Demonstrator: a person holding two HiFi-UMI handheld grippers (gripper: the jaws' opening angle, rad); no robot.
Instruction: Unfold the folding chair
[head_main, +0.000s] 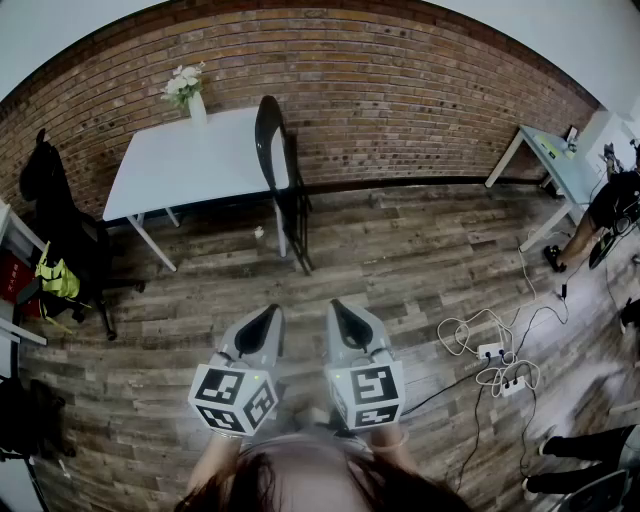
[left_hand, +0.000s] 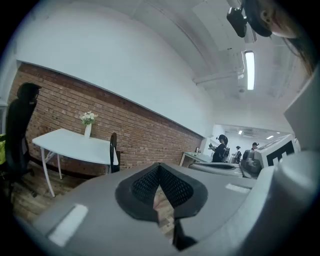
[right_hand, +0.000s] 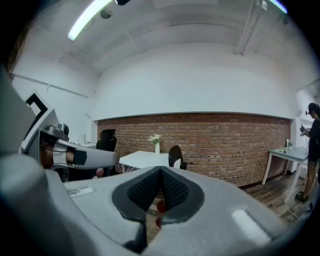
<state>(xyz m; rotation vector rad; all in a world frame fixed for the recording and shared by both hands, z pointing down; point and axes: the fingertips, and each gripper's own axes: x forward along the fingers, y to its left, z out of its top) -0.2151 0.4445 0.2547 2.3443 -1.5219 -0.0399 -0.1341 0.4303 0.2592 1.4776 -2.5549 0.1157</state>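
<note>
Brick-wall room | folding chair (head_main: 283, 185) folded against table (head_main: 180, 165), right edge | your left gripper (head_main: 270, 313), right gripper (head_main: 337, 308) pressed together, empty | likely stiff, light: take backrest (head_main: 267, 120) top

Folded chair (head_main: 271, 140) beside white table (head_main: 185, 165)

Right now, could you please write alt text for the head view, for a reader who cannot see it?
A folded black chair stands beside a white table by a brick wall. In the foreground, the left hand-held gripper and right hand-held gripper are shut and empty, well short of it.
</note>
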